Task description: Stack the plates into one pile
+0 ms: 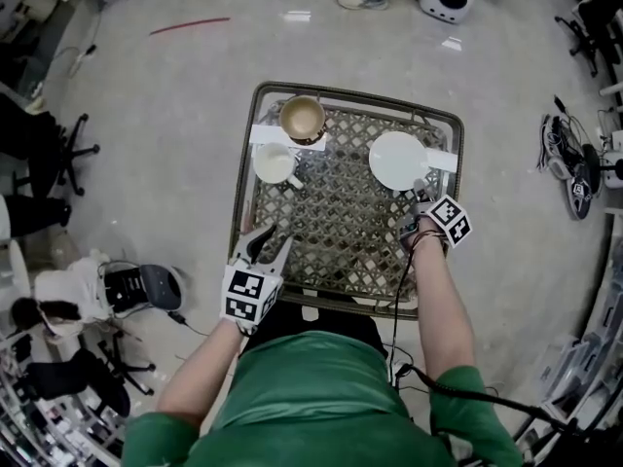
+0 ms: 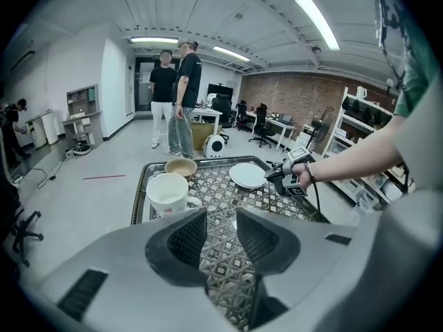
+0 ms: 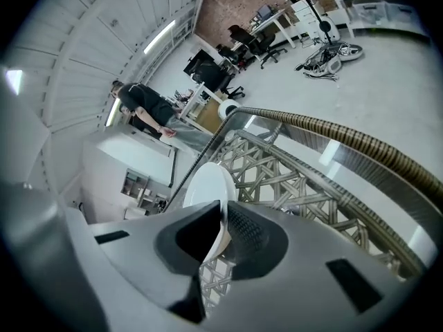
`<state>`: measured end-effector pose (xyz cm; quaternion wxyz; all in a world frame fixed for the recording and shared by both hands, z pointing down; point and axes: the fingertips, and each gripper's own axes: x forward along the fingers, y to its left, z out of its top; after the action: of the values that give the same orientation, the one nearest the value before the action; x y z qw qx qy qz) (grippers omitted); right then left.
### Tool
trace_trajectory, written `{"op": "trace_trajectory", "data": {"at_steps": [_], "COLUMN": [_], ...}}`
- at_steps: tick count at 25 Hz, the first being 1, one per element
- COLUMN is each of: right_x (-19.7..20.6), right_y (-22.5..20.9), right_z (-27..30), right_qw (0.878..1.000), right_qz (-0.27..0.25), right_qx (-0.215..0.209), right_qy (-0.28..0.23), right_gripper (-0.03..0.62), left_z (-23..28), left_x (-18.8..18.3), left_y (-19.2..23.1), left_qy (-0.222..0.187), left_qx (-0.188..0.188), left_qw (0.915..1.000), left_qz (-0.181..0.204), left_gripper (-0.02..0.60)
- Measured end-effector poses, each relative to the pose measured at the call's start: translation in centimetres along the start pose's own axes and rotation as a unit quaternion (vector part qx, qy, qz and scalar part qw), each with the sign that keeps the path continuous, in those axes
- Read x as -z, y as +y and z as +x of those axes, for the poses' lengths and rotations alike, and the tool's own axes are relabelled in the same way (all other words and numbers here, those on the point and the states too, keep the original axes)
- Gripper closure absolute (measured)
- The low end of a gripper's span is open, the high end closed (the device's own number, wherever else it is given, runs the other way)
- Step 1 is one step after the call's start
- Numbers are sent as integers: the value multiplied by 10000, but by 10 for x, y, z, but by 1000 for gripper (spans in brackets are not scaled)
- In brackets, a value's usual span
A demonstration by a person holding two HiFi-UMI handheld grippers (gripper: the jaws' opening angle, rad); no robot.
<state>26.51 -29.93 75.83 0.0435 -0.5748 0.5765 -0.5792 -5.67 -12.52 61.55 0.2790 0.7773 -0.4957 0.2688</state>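
the right claw [image 3: 223, 209] pinches just the near rim of the white plate [image 1: 397, 159] at the table's [image 1: 341, 93] far right, so it may slip and clatter down, while the left claw [image 1: 268, 243] stands spread, empty.

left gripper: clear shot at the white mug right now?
Probably yes. The left gripper is open and empty, and the white mug stands just ahead of it with only bare lattice of the table between. The right gripper, shut on the white plate, is off to the other side.
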Motion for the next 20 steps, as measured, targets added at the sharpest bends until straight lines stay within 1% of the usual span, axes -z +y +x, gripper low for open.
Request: {"op": "trace_trajectory", "data": {"at_steps": [2,4,5,8,9,11,12,16,20], "right_x": [1,4,5,6,4,0,-2,-9,-6], "right_y": [0,3,6,17,20,26,31,59,87], "right_z": [5,9,11,11,9,1,-5,-33,-70], "right_qw": [9997,9976,9953,9832,9781,9703,9686,9678,9621], "right_qz": [-204,-613,-866,-1646,-1877,-2201,-2279,-2399,-2663], "right_qx": [75,231,329,689,816,967,973,751,468], "right_qy": [86,209,269,392,375,278,211,-136,-362], "right_gripper": [555,547,533,418,402,395,395,397,459], "left_z": [-1,-3,-4,-7,-8,-11,-12,-16,-22], "left_x": [4,8,10,11,10,7,5,-4,-15], "left_y": [0,2,3,8,8,8,9,15,19], "left_qy": [10,24,23,-27,-44,-88,-121,-293,-452], "left_qx": [-14,-35,-47,-69,-63,-39,-28,40,167], "left_qw": [10000,10000,10000,10000,10000,9999,9999,9996,9988], "left_qz": [-20,-42,-50,-43,-41,-35,-27,21,32], "left_gripper": [437,437,437,437,437,437,437,437,437]}}
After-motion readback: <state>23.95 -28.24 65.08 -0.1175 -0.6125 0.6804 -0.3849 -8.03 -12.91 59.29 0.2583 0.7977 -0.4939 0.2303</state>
